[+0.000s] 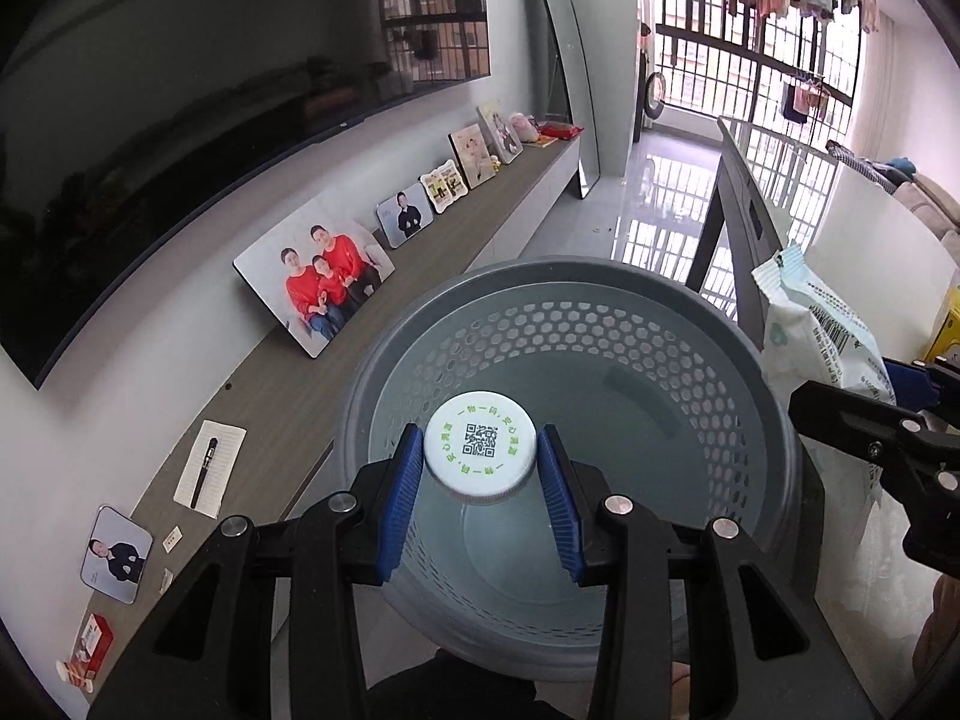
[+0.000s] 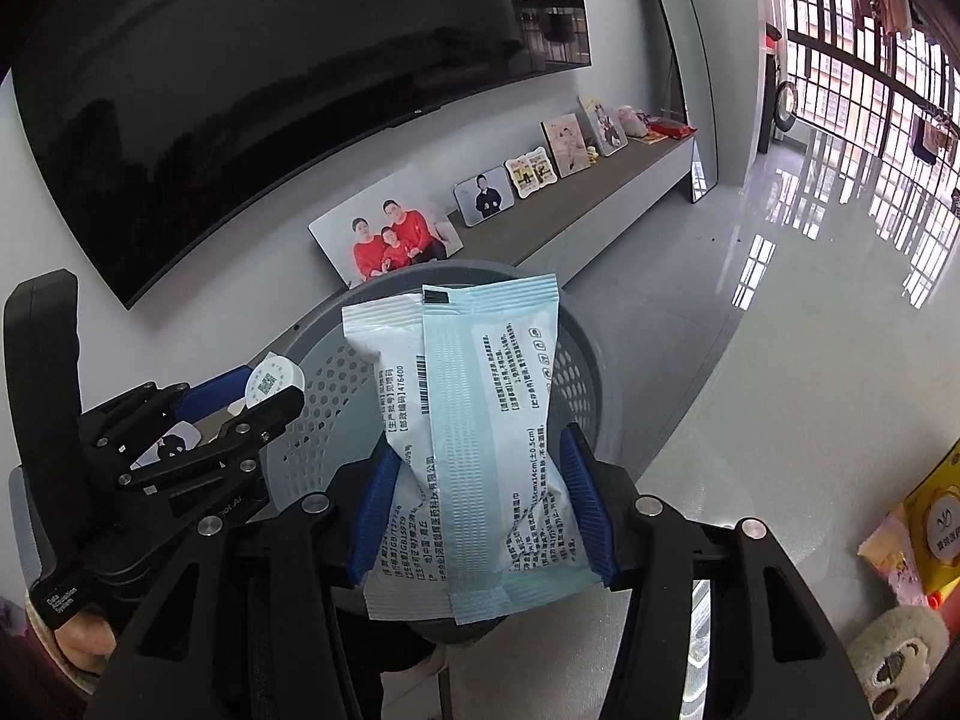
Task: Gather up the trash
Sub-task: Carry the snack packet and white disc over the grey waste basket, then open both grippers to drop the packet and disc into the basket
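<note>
My left gripper [image 1: 480, 465] is shut on a white round lid [image 1: 480, 455] with a green QR code, held over the open mouth of a grey perforated waste basket [image 1: 600, 324]. The basket looks empty inside. My right gripper [image 2: 480, 474] is shut on a pale blue and white wipes packet [image 2: 480, 420], held upright over the basket's rim [image 2: 588, 360]. The packet also shows at the right of the left wrist view [image 1: 822, 336]. The left gripper with the lid shows in the right wrist view [image 2: 273, 384].
A long low cabinet [image 1: 288, 396] with several photo frames [image 1: 315, 279], a notepad with pen [image 1: 210, 468] and a small red box [image 1: 93, 639] runs along the wall under a large TV [image 1: 210, 90]. A glass table [image 2: 810, 420] holds yellow packets [image 2: 936, 516] and a plush toy [image 2: 900, 660].
</note>
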`<state>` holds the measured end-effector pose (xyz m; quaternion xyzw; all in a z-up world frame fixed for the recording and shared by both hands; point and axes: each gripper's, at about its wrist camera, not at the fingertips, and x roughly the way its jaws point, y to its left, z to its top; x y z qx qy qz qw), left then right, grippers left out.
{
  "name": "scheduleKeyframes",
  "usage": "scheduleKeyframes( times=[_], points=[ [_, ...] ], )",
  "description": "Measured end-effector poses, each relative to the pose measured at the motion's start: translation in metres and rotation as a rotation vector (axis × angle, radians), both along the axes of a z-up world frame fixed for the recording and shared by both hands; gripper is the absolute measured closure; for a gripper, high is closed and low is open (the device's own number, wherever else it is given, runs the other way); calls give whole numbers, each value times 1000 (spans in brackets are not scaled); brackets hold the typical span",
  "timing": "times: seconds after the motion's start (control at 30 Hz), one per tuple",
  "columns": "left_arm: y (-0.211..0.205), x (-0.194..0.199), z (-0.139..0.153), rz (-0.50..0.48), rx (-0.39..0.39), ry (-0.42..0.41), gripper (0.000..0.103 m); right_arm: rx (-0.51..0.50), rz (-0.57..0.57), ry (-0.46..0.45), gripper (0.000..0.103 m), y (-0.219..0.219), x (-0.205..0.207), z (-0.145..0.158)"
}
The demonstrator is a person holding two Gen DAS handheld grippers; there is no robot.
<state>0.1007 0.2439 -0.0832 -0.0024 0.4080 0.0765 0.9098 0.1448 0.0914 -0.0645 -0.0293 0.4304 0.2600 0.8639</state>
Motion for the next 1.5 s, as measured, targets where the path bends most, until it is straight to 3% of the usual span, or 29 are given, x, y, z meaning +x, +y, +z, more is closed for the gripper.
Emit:
scheduleKeyframes(
  times=[0.4, 0.47, 0.53, 0.6, 1.5],
  points=[
    [16, 9, -6, 19, -25, 3, 61, -17, 10, 13, 50, 10, 3, -8],
    [19, 10, -6, 25, -26, 6, 57, -19, 10, 10, 47, 10, 4, -9],
    [21, 9, -6, 31, -27, 9, 40, -16, 9, 8, 40, 8, 5, -8],
    [23, 7, -6, 35, -32, 4, 33, -15, 7, 3, 38, 8, 6, -7],
    [26, 1, -2, 75, -18, 24, 30, -10, -2, -3, 36, 4, 4, -6]
  ],
)
